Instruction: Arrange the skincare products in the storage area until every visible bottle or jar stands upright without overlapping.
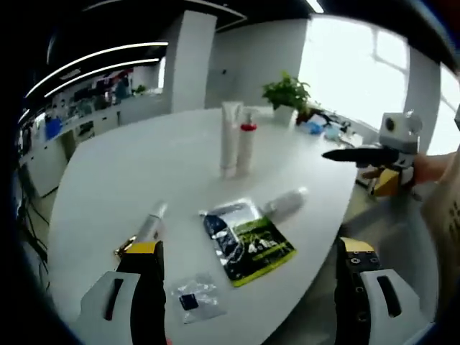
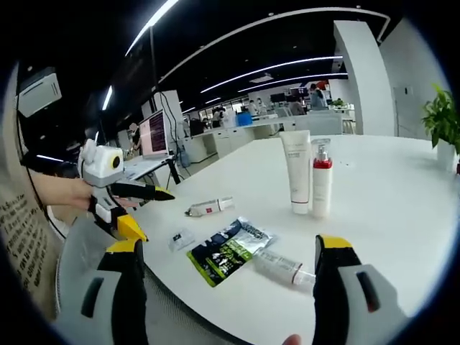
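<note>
— Where do you stand with the job?

— Both my grippers hover off the rim of the white round table [image 1: 122,165], jaws spread wide, gripping nothing. My left gripper [image 1: 248,277] sits at the bottom of its view; my right gripper [image 2: 226,280] likewise in its own.

— What lies nearest?

— In the left gripper view, lower centre: a small clear plastic sachet [image 1: 192,297], then a dark blue and green foil pouch [image 1: 248,241] lying flat. Left of it a slim white tube with a gold end [image 1: 149,228] lies on its side; right of it a clear bottle [image 1: 285,203], also toppled.

— And further off?

— Upper centre, a tall white tube [image 1: 229,136] and a white pump bottle with a red collar [image 1: 246,144] stand upright, side by side.

— Next move?

— I judge two remain to stand. One gripper must close on a fallen one and tip it up.

— Any writing?

— Too blurred to read.
</note>
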